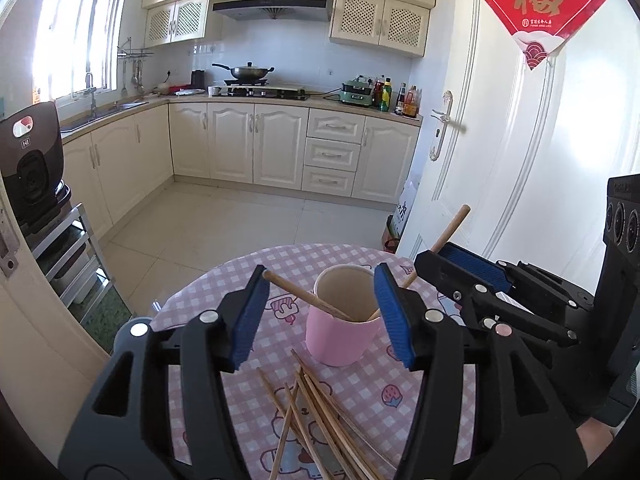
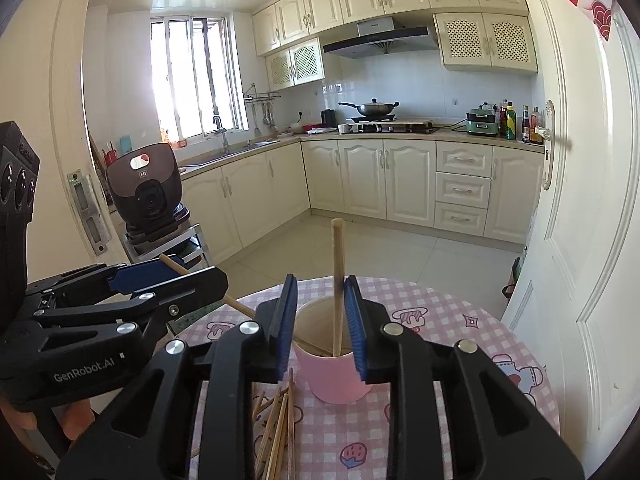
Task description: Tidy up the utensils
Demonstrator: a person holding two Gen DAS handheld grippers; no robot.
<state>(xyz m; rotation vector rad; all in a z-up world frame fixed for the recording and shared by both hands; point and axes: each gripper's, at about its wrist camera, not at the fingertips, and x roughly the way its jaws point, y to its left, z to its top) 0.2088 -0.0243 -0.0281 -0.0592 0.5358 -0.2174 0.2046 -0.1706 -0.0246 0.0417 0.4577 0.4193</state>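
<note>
**Chopsticks half sorted, both grippers parked over the pink cup**

Going left to right. Far left there was a dark brown rice cooker (image 1: 30,160) sitting on a metal rack by the doorframe, nowhere near the action.

The left gripper (image 1: 322,312) had its jaws spread wide, with the pink cylindrical cup (image 1: 340,334) sitting in the gap between the blue pads. One round wooden chopstick (image 1: 304,294) leaned out of the cup to the left, and its top end sat right at the left pad, but the jaws weren't clamped on anything that I could see.

The cup itself stood upright on the round desk with the pink checked cartoon tablecloth (image 1: 208,300), roughly mid-desk. Just in front of it, closer to the cameras, a loose pile of thin wooden chopsticks (image 1: 316,420) lay crossed over each other on the cloth.

The right gripper (image 2: 320,328) hovered right over the cup too, jaws only partly open. A second wooden chopstick (image 2: 338,280) stood nearly upright in the cup and rose between the pads, touching or almost touching the right one. Honestly couldn't tell whether it was gripped or just resting there.

Far right was a white panelled door (image 1: 520,160), open, with a red diamond paper decoration (image 1: 546,4).
</note>
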